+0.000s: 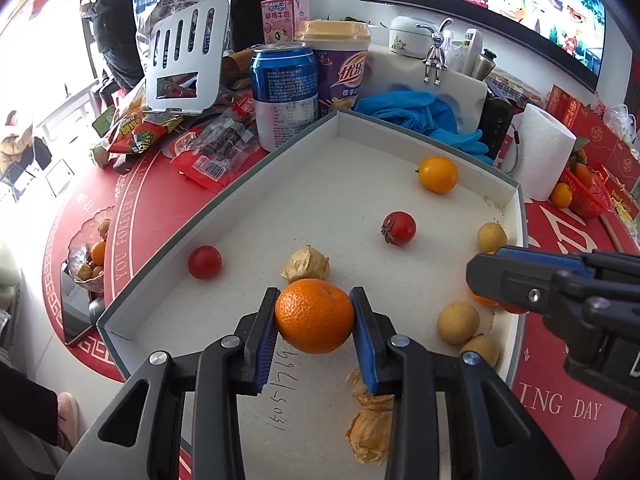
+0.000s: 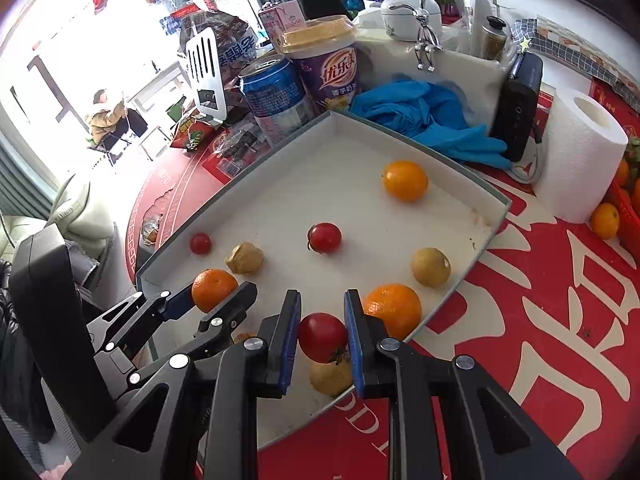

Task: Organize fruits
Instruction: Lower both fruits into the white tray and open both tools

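Observation:
A shallow white box (image 1: 516, 208) (image 2: 496, 216) lies on the red table and holds scattered fruit. My left gripper (image 1: 315, 316) (image 2: 214, 294) is shut on a mandarin orange (image 1: 315, 316) (image 2: 212, 288) above the box's near part. My right gripper (image 2: 322, 338) is shut on a cherry tomato (image 2: 322, 338); in the left wrist view it (image 1: 492, 284) reaches in from the right. Loose in the box are two cherry tomatoes (image 1: 399, 228) (image 1: 205, 262), a yellow-orange fruit (image 1: 437, 174), another mandarin (image 2: 394, 310), tan round fruits (image 1: 458, 322) (image 2: 431, 267) and papery husked berries (image 1: 306, 264) (image 1: 368, 436).
Behind the box stand a blue can (image 1: 284, 96), a purple cup (image 1: 340, 68), blue gloves (image 1: 420, 116), a paper roll (image 1: 544, 152) and snack packets (image 1: 200, 152). A red basket of oranges (image 1: 588, 192) sits at the right, a glass dish (image 1: 88, 260) at the left.

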Motion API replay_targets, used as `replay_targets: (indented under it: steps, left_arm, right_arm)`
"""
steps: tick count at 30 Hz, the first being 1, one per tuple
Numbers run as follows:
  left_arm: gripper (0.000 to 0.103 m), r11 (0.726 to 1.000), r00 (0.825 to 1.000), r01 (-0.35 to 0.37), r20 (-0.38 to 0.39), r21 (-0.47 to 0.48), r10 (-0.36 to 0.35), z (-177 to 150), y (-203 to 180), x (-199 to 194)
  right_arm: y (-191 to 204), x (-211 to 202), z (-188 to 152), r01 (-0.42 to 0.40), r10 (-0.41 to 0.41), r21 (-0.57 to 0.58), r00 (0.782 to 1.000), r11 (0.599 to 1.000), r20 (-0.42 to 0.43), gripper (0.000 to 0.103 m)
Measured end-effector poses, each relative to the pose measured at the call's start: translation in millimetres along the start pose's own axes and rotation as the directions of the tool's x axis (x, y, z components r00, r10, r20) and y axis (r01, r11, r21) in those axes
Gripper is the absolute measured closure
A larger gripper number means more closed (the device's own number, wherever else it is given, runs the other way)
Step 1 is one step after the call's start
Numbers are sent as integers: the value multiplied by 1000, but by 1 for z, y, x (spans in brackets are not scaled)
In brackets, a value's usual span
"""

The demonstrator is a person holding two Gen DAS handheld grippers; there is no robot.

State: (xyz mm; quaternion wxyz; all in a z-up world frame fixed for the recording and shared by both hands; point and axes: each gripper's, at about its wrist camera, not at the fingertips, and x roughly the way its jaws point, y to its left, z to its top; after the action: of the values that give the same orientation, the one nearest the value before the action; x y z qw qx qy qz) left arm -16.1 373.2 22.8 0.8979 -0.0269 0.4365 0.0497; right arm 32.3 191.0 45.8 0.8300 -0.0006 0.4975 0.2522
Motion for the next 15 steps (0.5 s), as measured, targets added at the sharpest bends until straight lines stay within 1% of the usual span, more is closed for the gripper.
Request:
replay_targets:
  steps: [15]
  left_arm:
    - [65,1000,999,-4,-43,0,4,1,-2,9]
  right_arm:
    - [-2,12,7,8,-8,10,1000,1000,-25,79]
